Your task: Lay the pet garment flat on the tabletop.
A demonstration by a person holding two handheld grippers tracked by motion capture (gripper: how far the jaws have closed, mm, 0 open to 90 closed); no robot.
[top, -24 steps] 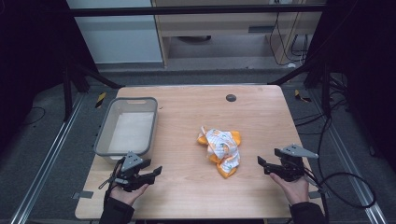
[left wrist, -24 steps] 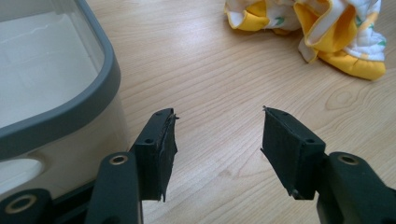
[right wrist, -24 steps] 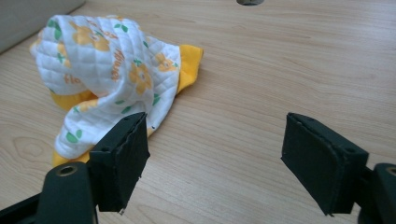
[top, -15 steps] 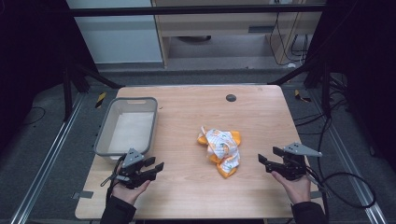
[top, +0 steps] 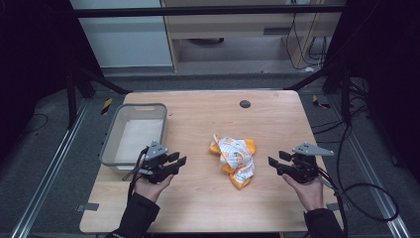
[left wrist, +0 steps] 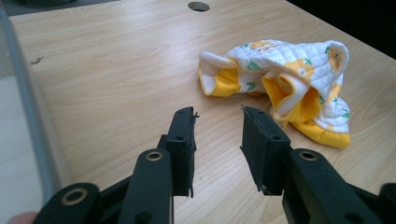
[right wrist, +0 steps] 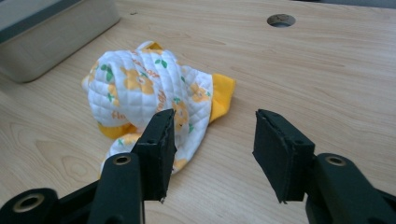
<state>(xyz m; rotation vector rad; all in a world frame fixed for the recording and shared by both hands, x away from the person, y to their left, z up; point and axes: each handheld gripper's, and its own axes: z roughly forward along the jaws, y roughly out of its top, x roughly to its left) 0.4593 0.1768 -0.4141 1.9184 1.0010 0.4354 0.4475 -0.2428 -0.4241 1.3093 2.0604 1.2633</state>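
The crumpled cloth (top: 234, 158) lies mid-table, toward the near edge, between the left gripper (top: 171, 161) and right gripper (top: 280, 163), whose jaws are parted and empty. One loose fold may be pinched, dragging the cloth unevenly.

A light wooden table (top: 198, 119) stands on a dark floor with metal rails (top: 49, 168) running along either side of it. On the table's left half sits a grey plastic bin (top: 115, 144), long and shallow, with a pale inside and nothing visible in it. Near the far edge a small round hole (top: 244, 104) is set in the tabletop, and black cables (top: 366, 198) loop on the floor to the right.
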